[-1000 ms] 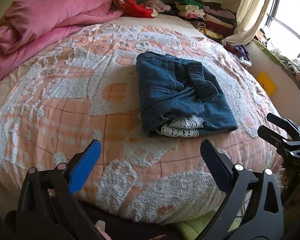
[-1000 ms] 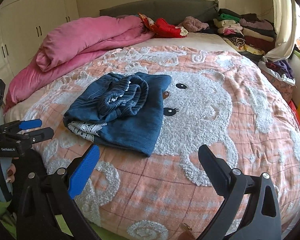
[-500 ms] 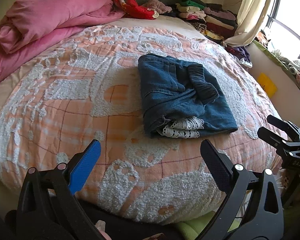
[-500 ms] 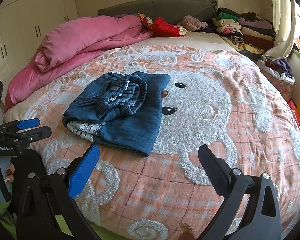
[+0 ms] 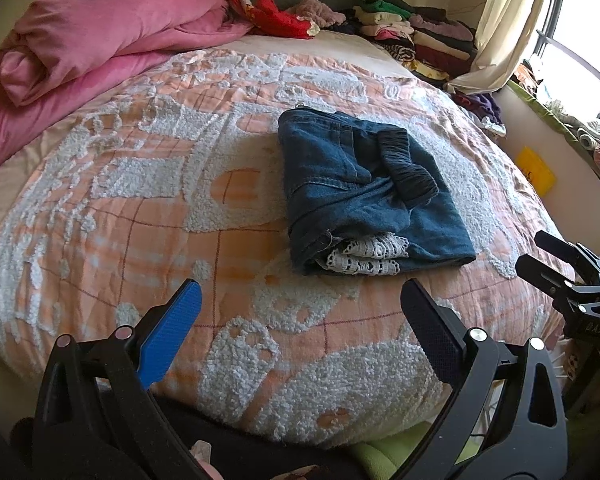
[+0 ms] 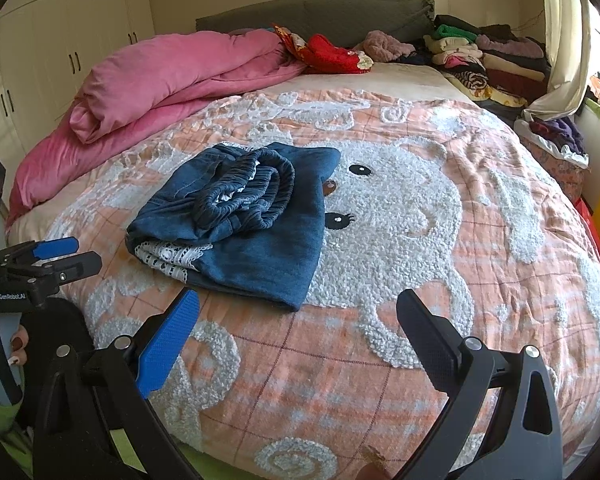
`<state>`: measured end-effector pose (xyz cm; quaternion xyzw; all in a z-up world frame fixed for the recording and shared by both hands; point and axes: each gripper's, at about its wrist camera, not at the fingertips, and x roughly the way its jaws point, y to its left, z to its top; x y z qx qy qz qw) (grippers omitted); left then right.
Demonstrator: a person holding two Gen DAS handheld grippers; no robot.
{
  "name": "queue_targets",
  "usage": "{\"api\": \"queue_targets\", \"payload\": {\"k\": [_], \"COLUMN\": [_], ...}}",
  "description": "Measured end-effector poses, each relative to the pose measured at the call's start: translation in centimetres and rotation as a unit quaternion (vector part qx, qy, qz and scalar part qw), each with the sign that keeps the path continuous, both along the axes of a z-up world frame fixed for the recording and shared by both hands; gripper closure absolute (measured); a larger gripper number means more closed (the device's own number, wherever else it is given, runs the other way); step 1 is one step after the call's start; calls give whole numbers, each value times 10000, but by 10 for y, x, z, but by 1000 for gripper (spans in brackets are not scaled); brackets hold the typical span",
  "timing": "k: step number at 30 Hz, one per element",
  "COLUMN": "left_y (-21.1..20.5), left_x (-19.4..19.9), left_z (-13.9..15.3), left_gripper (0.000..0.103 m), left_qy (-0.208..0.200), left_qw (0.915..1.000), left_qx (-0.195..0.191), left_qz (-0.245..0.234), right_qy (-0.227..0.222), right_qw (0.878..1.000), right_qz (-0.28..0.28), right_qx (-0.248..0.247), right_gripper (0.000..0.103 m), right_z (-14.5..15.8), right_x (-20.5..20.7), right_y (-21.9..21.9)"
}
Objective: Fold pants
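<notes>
I see the blue denim pants folded in a thick square, lace edge showing, in the middle of the fuzzy peach bed cover. My left gripper and right gripper hang wide apart, empty, near the cover's front edge.

The folded pants lie mid-bed on the bedspread, a rolled quilt behind-left, stacked clothes behind-right.

Home bedroom: bed, wardrobe
</notes>
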<state>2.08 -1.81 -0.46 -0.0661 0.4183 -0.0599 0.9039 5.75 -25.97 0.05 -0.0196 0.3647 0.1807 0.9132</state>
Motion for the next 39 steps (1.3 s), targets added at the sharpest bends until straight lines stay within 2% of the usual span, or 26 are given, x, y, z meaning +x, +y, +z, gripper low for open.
{"api": "queue_targets", "payload": {"k": [39], "left_y": [7], "left_x": [0], "left_z": [-2], "left_gripper": [10], "left_qy": [63], "left_qw": [9998], "left_qx": [66], "left_qz": [160], "right_qy": [-64], "right_qw": [9998], "right_qz": [-189], "right_qx": [-30], "right_gripper": [5], "right_z": [6], "right_x": [2], "right_y": [-8]}}
